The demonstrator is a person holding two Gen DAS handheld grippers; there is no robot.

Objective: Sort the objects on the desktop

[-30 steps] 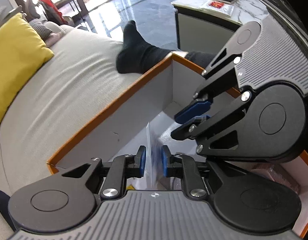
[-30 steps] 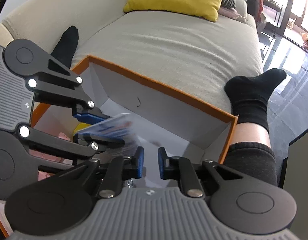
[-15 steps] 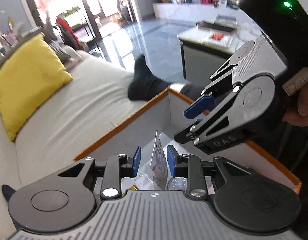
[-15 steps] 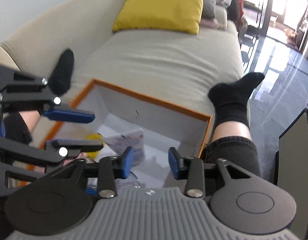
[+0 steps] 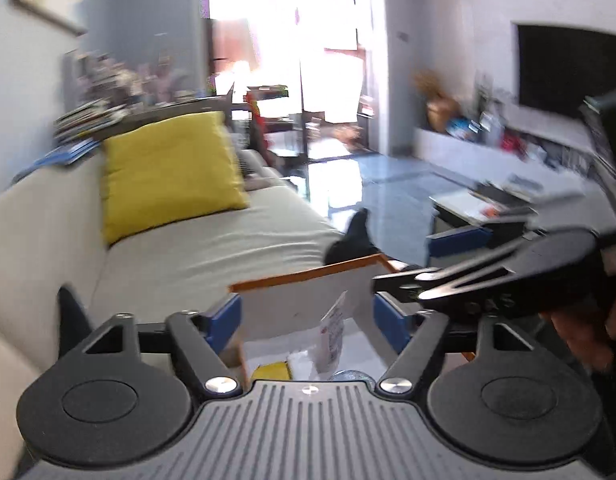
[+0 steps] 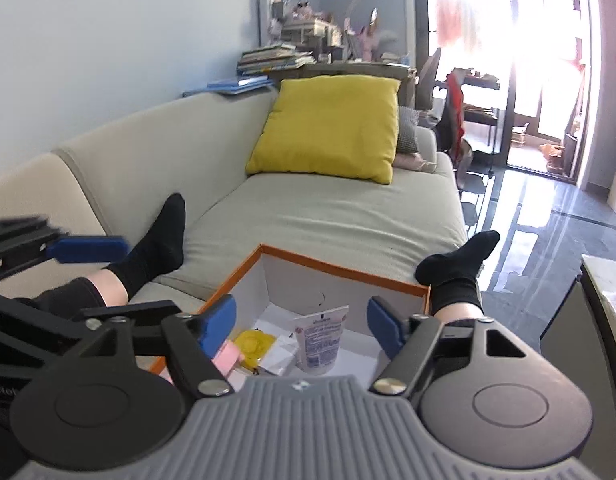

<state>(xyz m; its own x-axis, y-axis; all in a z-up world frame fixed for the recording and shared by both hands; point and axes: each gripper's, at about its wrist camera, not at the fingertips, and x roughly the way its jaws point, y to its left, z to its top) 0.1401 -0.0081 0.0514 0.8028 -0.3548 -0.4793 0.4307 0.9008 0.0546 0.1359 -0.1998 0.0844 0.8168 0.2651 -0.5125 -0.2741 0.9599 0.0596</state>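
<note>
Both my tongs, left [image 5: 308,317] and right [image 6: 301,324], have just spread apart and hold nothing, the tube [image 6: 319,338] now standing free in the far part of the box [image 6: 340,267], so that drop looks done.

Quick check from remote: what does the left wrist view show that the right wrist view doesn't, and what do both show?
Only the left wrist view: the dark TV screen and the low table at right.

Only the right wrist view: the person's second socked foot on the sofa, and the pink item in the box.

Both: the orange-edged box, the white tube standing in it, the yellow cushion, and both hand-held grippers, left and right, open with nothing between the pads.
</note>
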